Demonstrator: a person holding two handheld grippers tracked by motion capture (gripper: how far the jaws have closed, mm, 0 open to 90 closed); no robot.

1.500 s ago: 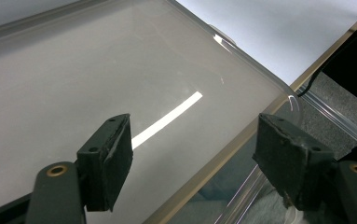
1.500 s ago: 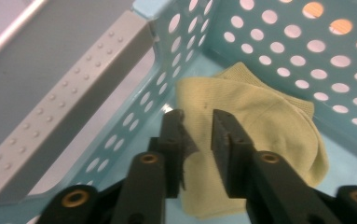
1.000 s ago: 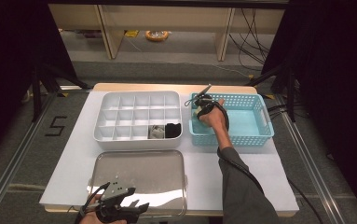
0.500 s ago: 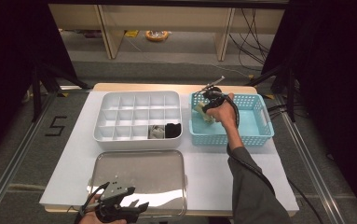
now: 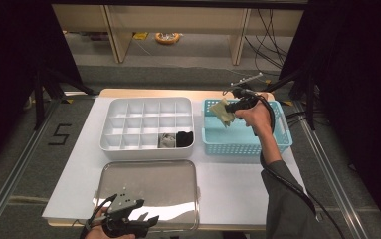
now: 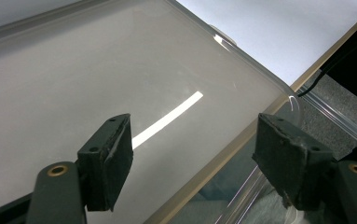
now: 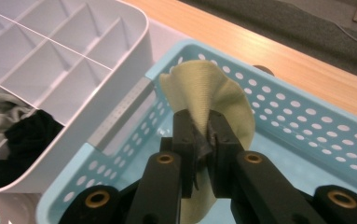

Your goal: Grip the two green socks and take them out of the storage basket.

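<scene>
The right gripper has its fingers clamped on a yellow-green cloth, lifted over the blue basket; next, probably, carry it to a free cell of the white divided tray. The left gripper hangs wide open over the metal lid on the white worktop; grey floor beyond.

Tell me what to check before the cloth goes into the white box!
1. Right gripper shut on cloth: ok.
2. Cloth lifted clear of basket: ok, by the high view.
3. Box has empty cells: ok; two hold a grey cloth and a black cloth.
4. Path from basket to box free: ok.
5. Left gripper open and out of the way over the tray: ok.
</scene>
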